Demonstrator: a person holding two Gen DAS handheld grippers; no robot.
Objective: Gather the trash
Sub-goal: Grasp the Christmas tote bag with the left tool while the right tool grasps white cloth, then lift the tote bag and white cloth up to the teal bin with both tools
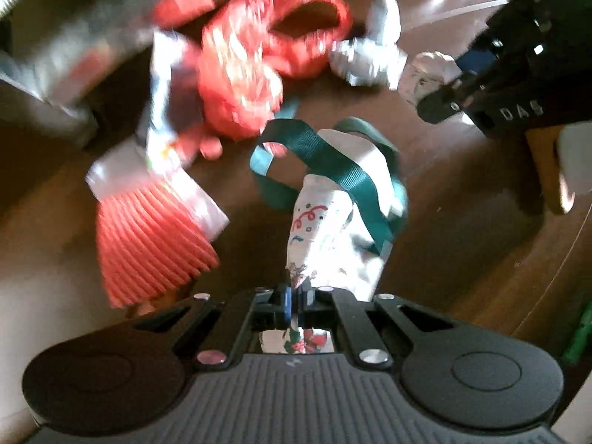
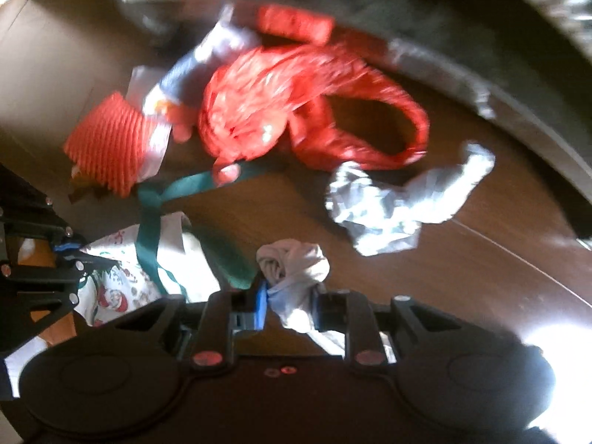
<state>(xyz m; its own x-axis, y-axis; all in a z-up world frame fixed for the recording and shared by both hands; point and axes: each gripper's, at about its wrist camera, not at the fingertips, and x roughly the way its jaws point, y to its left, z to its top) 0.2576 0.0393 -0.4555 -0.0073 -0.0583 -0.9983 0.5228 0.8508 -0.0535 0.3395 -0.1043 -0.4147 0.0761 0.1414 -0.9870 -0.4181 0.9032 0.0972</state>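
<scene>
My left gripper (image 1: 294,296) is shut on a white printed gift bag (image 1: 325,222) with green ribbon handles (image 1: 333,155), held over the brown floor. My right gripper (image 2: 288,299) is shut on a crumpled white tissue wad (image 2: 292,262); it shows at the upper right of the left wrist view (image 1: 455,92) with the wad (image 1: 425,74). The left gripper (image 2: 70,255) and the gift bag (image 2: 122,288) show at the left of the right wrist view. A red plastic bag (image 1: 259,59) (image 2: 296,107), an orange ribbed wrapper (image 1: 148,240) (image 2: 107,144) and crumpled white paper (image 1: 366,55) (image 2: 392,203) lie on the floor.
A grey rug or mat edge (image 2: 481,85) curves along the far side. A flat white wrapper (image 1: 166,85) (image 2: 196,63) lies beside the red bag. A wooden furniture leg (image 1: 544,170) stands at the right. Both views are motion-blurred.
</scene>
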